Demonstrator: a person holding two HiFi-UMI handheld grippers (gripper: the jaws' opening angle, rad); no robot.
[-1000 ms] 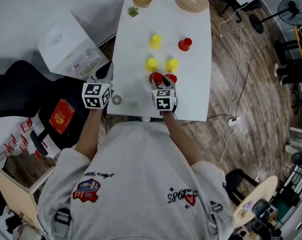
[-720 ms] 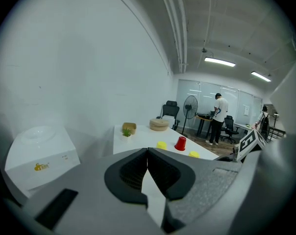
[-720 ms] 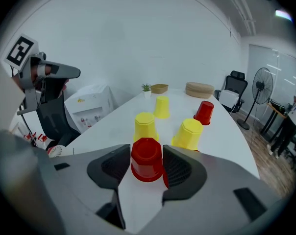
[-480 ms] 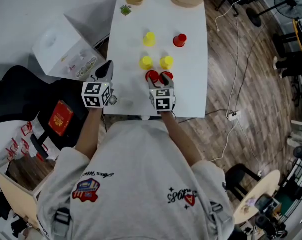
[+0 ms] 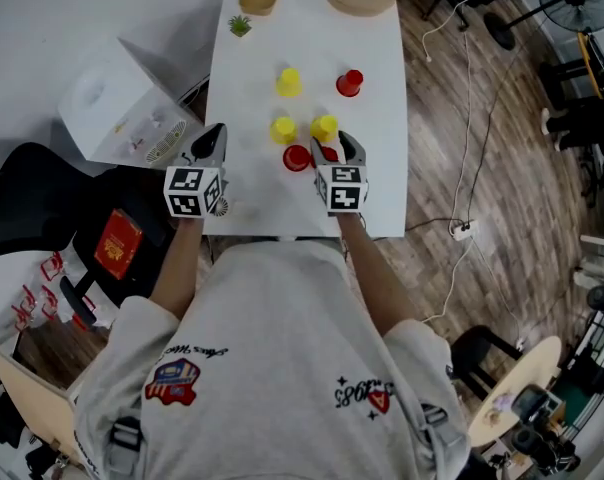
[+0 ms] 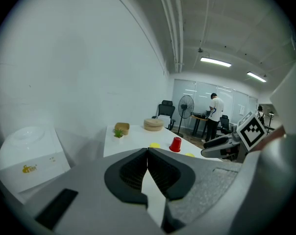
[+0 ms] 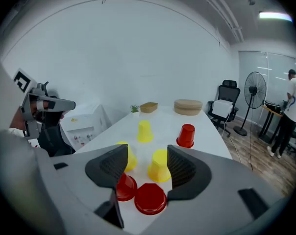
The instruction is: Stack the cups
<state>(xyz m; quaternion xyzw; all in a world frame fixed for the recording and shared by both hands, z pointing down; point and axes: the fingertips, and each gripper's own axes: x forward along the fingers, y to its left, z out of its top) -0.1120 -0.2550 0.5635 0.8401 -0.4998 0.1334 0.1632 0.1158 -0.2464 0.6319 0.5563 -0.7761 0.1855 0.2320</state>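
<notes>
Red cup [image 5: 328, 154] half-hidden (behind right gripper [image 5: 334, 142])

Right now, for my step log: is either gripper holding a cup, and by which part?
Nothing is held. The left gripper is shut and empty; the right gripper has just been opening its jaws, with the red cup between them untouched.

Cups in three rows on the table [image 7: 165, 124] before the right gripper [image 7: 147, 166]
Just beyond its jaws, lately opened and empty, the near-left cup [image 7: 124, 186] and near-right cup [image 7: 149, 198] are set side by side; the middle-left cup [image 7: 126, 156] and middle-right cup [image 7: 159, 165] behind them; the far-left cup [image 7: 144, 131] and far-right cup [image 7: 186, 135] furthest.
</notes>
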